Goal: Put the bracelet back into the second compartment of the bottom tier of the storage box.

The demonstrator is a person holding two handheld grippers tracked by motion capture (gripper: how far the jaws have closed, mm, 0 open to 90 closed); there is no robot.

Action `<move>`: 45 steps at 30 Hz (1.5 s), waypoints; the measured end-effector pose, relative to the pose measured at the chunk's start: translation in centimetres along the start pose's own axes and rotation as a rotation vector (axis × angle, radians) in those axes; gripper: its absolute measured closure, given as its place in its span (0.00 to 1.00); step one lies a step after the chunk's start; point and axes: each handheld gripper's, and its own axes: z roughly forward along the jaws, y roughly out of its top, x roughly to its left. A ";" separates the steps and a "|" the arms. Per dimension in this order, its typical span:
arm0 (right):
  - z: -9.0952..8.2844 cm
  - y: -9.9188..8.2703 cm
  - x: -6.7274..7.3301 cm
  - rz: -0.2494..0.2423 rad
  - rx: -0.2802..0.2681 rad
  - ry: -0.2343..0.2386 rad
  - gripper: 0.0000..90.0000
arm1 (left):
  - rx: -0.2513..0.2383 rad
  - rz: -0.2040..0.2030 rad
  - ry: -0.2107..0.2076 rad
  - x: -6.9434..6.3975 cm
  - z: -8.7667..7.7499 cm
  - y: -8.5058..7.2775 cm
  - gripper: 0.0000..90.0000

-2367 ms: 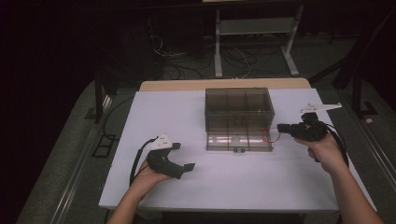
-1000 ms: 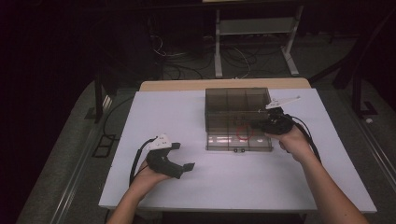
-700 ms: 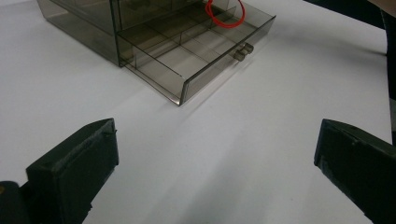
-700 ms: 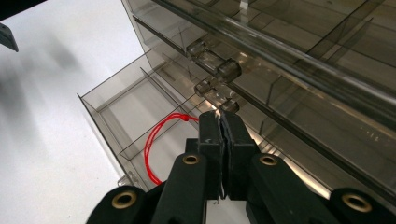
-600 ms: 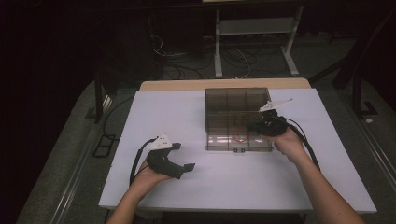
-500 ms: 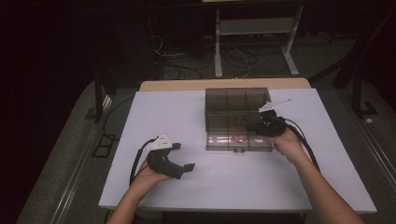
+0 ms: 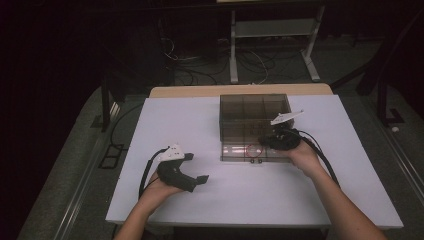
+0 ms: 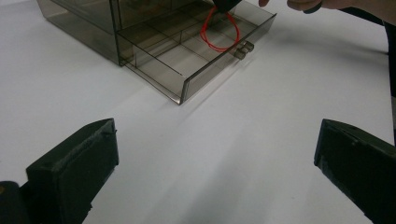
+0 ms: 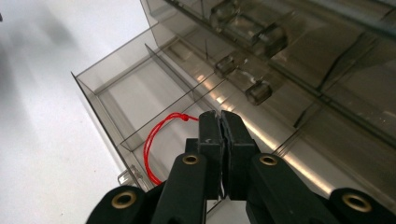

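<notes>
On the white table (image 7: 165,120) stands a smoky transparent plastic drawer cabinet (image 7: 252,112) with its bottom drawer (image 8: 187,56) pulled out. The right gripper (image 9: 219,122) hangs over that open drawer, jaws pressed together on a thin red string loop (image 9: 154,140) that dangles into one of the drawer's compartments. The left gripper (image 7: 199,179) rests in the person's hand near the table's front edge, jaws spread wide with nothing between them, well apart from the cabinet.
</notes>
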 end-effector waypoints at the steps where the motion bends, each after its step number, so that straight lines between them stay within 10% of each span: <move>1: 0.1 -0.1 0.0 -0.001 0.006 0.001 0.97 | 0.000 0.000 0.000 0.0 0.0 0.0 0.00; 28: 0.7 -0.5 0.4 -0.016 0.052 -0.014 0.74 | 0.002 0.002 -0.001 0.0 0.0 0.0 0.00; 45: -1.4 -0.5 0.7 -0.003 -0.021 0.062 0.99 | 0.001 0.002 -0.001 0.0 0.1 0.0 0.00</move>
